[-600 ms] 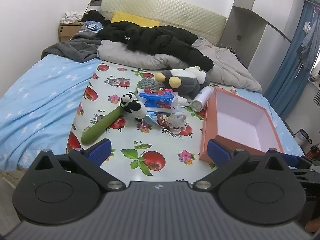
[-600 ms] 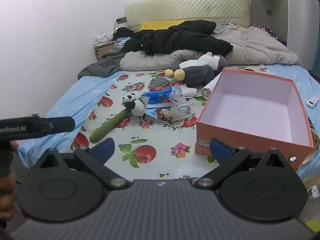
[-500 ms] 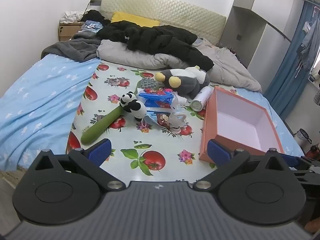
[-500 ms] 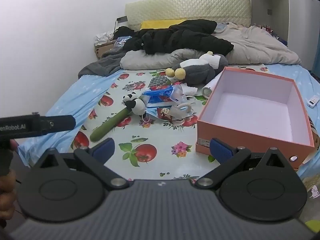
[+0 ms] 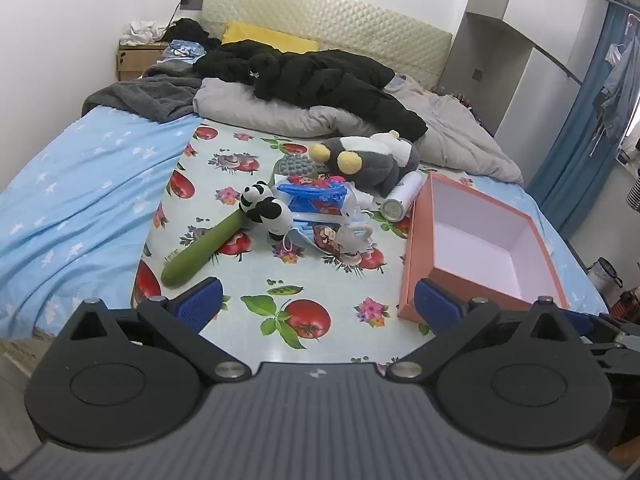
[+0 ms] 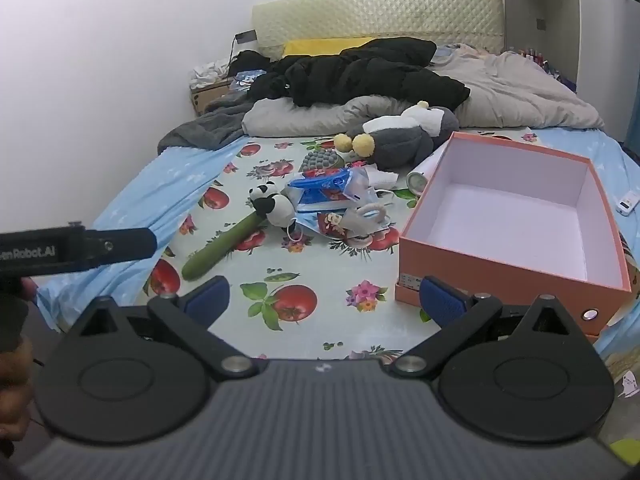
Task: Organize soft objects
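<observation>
A heap of soft things lies mid-bed on a fruit-print cloth (image 5: 308,312): a panda plush (image 5: 266,210) (image 6: 272,204) atop a green stick (image 5: 200,250) (image 6: 226,246), a grey penguin plush (image 5: 372,164) (image 6: 404,138), a blue plastic packet (image 5: 316,198) (image 6: 328,190) and a small pale toy (image 5: 354,236) (image 6: 368,218). An open orange box (image 5: 416,248) (image 6: 500,272) with a pale inside stands to their right. My left gripper (image 5: 318,306) and right gripper (image 6: 324,300) hover open over the bed's near end, nothing between the fingers.
A black jacket (image 5: 320,76), grey duvet (image 5: 280,116) and yellow pillow (image 5: 272,38) fill the bed's head. A white can (image 5: 400,202) lies by the box. The left gripper's black body (image 6: 76,248) and a hand (image 6: 16,368) show at left. A wardrobe and blue curtain (image 5: 576,140) stand right.
Both views have crept slightly nearer to the bed's objects; nothing on the bed has moved and both grippers stay open.
</observation>
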A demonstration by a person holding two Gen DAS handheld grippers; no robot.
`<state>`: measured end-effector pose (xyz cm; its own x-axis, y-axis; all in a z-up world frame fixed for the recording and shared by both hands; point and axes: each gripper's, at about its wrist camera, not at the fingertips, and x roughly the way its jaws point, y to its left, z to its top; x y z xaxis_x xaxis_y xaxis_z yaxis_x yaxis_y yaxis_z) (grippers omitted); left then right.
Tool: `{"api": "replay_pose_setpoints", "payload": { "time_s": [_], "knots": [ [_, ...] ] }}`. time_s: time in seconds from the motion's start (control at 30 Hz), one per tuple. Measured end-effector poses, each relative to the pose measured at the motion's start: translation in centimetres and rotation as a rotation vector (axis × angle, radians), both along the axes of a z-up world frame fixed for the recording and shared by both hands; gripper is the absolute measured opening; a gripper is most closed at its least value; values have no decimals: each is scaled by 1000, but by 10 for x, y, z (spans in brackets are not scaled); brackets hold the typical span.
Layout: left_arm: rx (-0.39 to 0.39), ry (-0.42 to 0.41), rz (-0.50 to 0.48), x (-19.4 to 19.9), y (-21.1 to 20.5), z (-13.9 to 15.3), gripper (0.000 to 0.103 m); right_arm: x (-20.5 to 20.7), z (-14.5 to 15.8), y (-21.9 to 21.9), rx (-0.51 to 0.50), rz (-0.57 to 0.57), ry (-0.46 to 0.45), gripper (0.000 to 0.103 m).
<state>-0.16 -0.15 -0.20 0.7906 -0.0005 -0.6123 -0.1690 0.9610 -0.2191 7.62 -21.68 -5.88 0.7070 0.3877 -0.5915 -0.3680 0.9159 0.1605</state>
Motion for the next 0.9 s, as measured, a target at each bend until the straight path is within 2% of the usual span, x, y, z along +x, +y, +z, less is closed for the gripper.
{"api": "replay_pose_setpoints", "payload": {
  "time_s": [0.9],
  "knots": [
    [-7,-4,-4,2,0,-7,103,3,0,-7,19,-11,16,103]
  ]
}}
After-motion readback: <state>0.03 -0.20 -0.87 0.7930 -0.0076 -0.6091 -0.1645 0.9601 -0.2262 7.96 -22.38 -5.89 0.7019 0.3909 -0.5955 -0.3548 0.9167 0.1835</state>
